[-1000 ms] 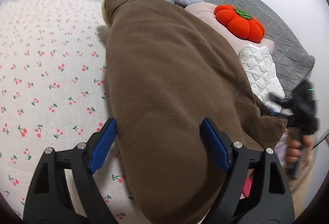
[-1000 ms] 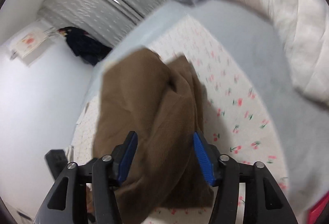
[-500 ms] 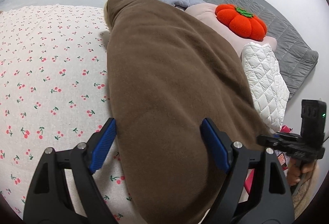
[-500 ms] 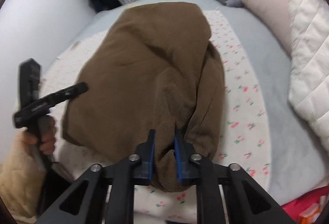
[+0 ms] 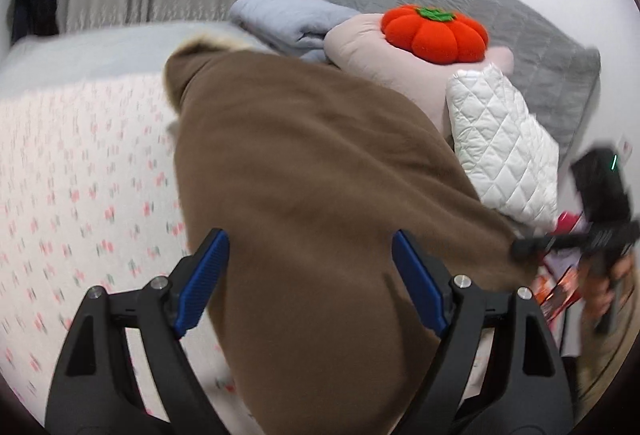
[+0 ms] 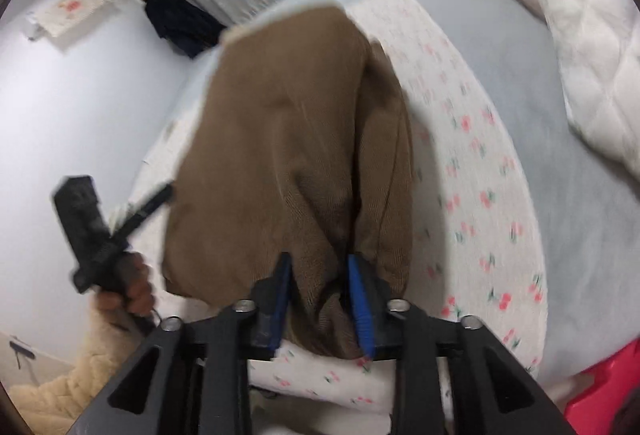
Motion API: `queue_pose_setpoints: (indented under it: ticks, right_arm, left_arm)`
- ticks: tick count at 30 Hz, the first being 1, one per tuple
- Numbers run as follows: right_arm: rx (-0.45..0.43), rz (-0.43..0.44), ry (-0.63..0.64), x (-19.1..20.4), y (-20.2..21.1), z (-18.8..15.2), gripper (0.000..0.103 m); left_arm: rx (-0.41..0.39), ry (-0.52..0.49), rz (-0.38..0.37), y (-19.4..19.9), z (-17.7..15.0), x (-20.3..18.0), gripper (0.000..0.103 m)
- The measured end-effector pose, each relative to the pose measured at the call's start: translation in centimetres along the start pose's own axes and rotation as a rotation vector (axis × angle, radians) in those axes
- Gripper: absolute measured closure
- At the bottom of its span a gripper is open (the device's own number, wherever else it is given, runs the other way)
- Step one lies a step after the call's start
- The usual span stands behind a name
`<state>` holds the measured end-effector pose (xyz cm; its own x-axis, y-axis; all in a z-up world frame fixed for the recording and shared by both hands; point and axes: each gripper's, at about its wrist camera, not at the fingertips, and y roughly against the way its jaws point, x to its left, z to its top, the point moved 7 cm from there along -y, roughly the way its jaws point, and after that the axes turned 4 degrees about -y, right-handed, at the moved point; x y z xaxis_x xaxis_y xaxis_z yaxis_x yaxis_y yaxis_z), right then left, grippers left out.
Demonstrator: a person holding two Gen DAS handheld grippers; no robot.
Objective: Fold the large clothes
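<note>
My right gripper (image 6: 320, 299) has a bunched hem of the brown garment (image 6: 288, 139) between its jaws, which are opening; the pads look to have eased off the cloth, I judge to let the near fold settle at the bed's near edge. My left gripper (image 5: 308, 283) hangs with its jaws wide apart over the same brown garment (image 5: 312, 195), gripping nothing, probably ready to smooth or take the next edge. The garment lies lengthwise on the cherry-print sheet (image 5: 80, 175), reaching toward the head of the bed. Beyond it a white quilted cushion (image 5: 500, 155), a pink pillow (image 5: 380, 55) with a red pumpkin toy (image 5: 434, 35) on it, a grey-blue blanket (image 5: 288, 19) and a grey pillow (image 5: 540, 47) crowd that end, limiting room to spread.
</note>
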<state>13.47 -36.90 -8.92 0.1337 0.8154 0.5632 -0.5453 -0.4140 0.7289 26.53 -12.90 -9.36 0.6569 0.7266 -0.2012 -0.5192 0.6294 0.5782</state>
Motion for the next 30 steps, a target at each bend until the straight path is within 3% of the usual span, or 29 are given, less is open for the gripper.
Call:
queue_pose_setpoints:
  ticks: [1, 2, 6, 11, 12, 14, 16, 19, 20, 22, 24, 27, 29, 30]
  right_arm:
    - [-0.034, -0.015, 0.011, 0.4, 0.5, 1.1, 0.041]
    - [-0.059, -0.024, 0.018, 0.6, 0.9, 2.1, 0.034]
    - [-0.078, 0.028, 0.053, 1.9, -0.4, 7.0, 0.034]
    - [-0.034, 0.050, 0.012, 0.1, -4.8, 13.2, 0.034]
    - [-0.022, 0.063, -0.001, -0.2, -5.7, 14.1, 0.036]
    - [0.021, 0.097, -0.019, 0.0, -7.5, 15.1, 0.073]
    - [0.016, 0.164, -0.008, 0.9, -7.8, 16.4, 0.088]
    - [-0.109, 0.393, -0.001, 2.0, -4.8, 18.1, 0.092]
    - [-0.122, 0.392, -0.027, 0.7, -4.8, 18.5, 0.092]
    - [-0.078, 0.306, -0.144, -3.9, -7.5, 18.0, 0.092]
    - [-0.022, 0.280, -0.263, -7.9, -10.7, 16.2, 0.089]
    - [-0.083, 0.372, -0.323, -9.4, -9.9, 14.2, 0.079]
    - [-0.105, 0.349, -0.303, -8.8, -8.3, 13.2, 0.054]
    - [-0.106, 0.321, -0.293, -8.5, -7.5, 12.8, 0.046]
  left_arm:
    - [-0.005, -0.020, 0.010, -0.2, 0.4, -0.1, 0.019]
    - [-0.007, -0.030, 0.012, -0.3, 0.5, -0.2, 0.019]
    - [-0.023, -0.052, 0.009, -1.1, 1.5, 0.1, 0.019]
    - [-0.019, -0.086, 0.027, -2.3, 2.2, 0.9, 0.019]
    - [-0.019, -0.085, 0.024, -2.6, 2.3, 1.3, 0.019]
    - [-0.025, -0.071, 0.020, -3.1, 2.5, 1.7, 0.019]
    - [-0.022, -0.060, 0.015, -3.4, 2.6, 1.8, 0.019]
    - [-0.049, -0.064, -0.034, -2.8, 2.5, 1.1, 0.019]
    - [-0.056, -0.074, -0.040, -2.7, 2.5, 0.8, 0.019]
    - [-0.042, -0.098, -0.042, -2.6, 2.2, 0.1, 0.019]
    - [-0.023, -0.106, -0.033, -2.4, 2.0, 0.2, 0.019]
    - [0.026, -0.045, -0.031, -2.5, 1.9, 1.6, 0.019]
    - [0.056, 0.020, -0.043, -2.6, 1.6, 3.0, 0.019]
    - [0.076, 0.056, -0.043, -2.8, 1.5, 3.8, 0.019]
